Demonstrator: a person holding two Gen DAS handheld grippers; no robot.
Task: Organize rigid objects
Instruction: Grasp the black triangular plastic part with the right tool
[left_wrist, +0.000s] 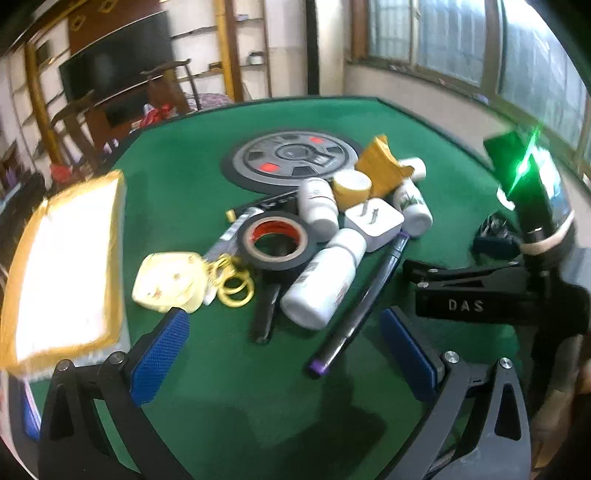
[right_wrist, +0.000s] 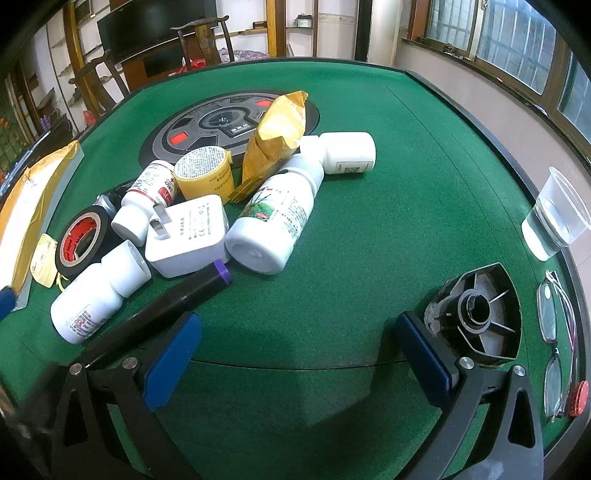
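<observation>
A pile of rigid objects lies mid-table: white pill bottles (left_wrist: 317, 284) (right_wrist: 277, 218), a white charger plug (left_wrist: 373, 221) (right_wrist: 188, 236), a black tape roll (left_wrist: 275, 240) (right_wrist: 79, 240), a yellow tin (right_wrist: 203, 175), a crumpled yellow bag (right_wrist: 277, 140), a black pen with a purple cap (left_wrist: 358, 306) (right_wrist: 166, 306) and yellow rubber bands (left_wrist: 232, 280). My left gripper (left_wrist: 284, 354) hovers open just short of the pile, the pen's end between its blue pads. My right gripper (right_wrist: 301, 358) is open over bare green felt, right of the pile; in the left wrist view it (left_wrist: 413, 280) shows side-on.
A flat box with tan tape edges (left_wrist: 66, 266) (right_wrist: 33, 199) lies at the table's left. A plastic cup of water (right_wrist: 557, 218), glasses (right_wrist: 557, 332) and a black fan-like part (right_wrist: 476, 314) sit at the right edge. A round grey panel (right_wrist: 221, 122) is set in the felt.
</observation>
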